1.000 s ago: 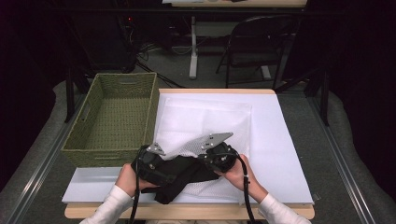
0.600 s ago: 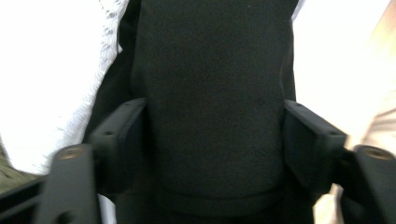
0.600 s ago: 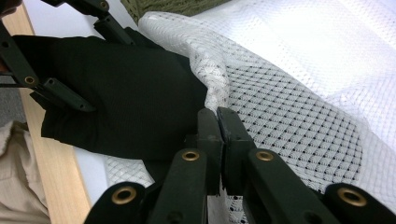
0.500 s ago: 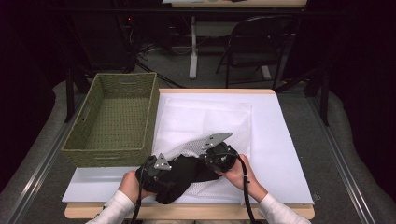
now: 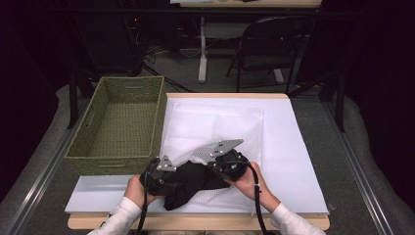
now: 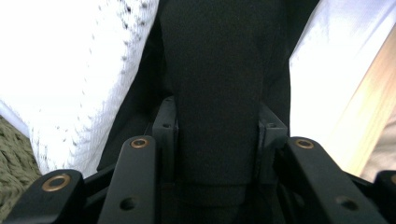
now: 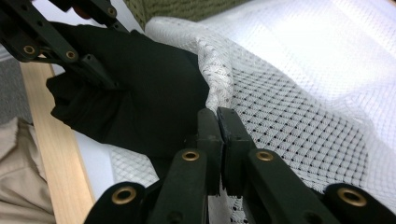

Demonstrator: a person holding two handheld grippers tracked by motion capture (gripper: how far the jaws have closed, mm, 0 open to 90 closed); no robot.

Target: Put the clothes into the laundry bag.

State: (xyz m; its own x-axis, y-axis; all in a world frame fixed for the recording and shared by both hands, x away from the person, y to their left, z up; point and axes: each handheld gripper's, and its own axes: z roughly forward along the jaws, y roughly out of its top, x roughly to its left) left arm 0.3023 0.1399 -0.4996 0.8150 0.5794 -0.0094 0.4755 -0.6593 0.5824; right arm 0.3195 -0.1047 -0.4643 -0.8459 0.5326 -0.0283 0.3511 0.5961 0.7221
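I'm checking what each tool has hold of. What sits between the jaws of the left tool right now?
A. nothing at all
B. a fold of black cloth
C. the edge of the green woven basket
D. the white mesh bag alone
B: in the left gripper view a thick fold of black cloth runs between the jaws of the left tool, which have just been closing around it; the white mesh bag lies off to one side.
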